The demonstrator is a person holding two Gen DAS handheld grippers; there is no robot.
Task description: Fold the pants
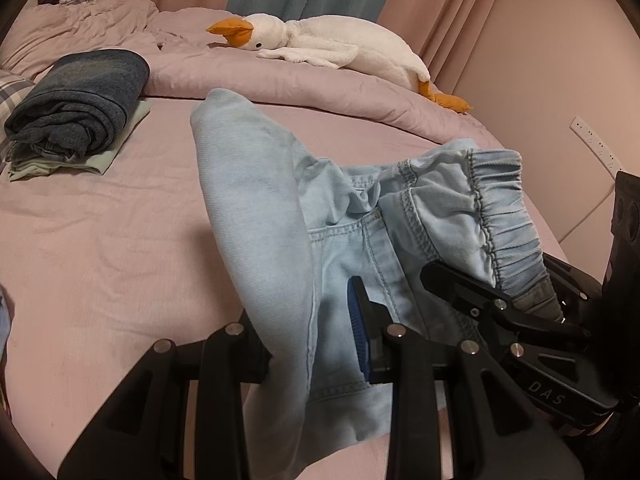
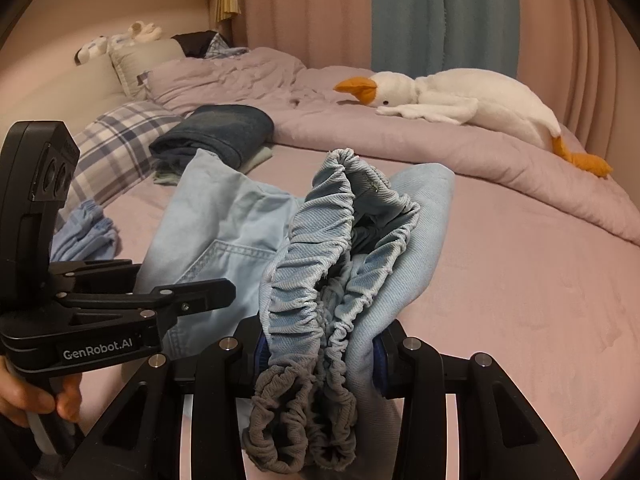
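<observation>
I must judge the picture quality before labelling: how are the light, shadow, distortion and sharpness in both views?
Left wrist view: dim warm light, a soft shadow on the sheet beside the pants, dark round corners, the bed's edge bent. Right wrist view: same light and bending; the waistband close to the lens looks sharp, like the toy goose.

left finger pad (image 1: 256,360): hidden behind pants (image 1: 256,216) fabric.
pants hem: runs below the frame in the left wrist view.
waistband (image 2: 304,280) ends: hang below the frame.
hand (image 2: 28,396): cropped at the left edge.
shelf toys (image 2: 120,40): too small to identify.
</observation>
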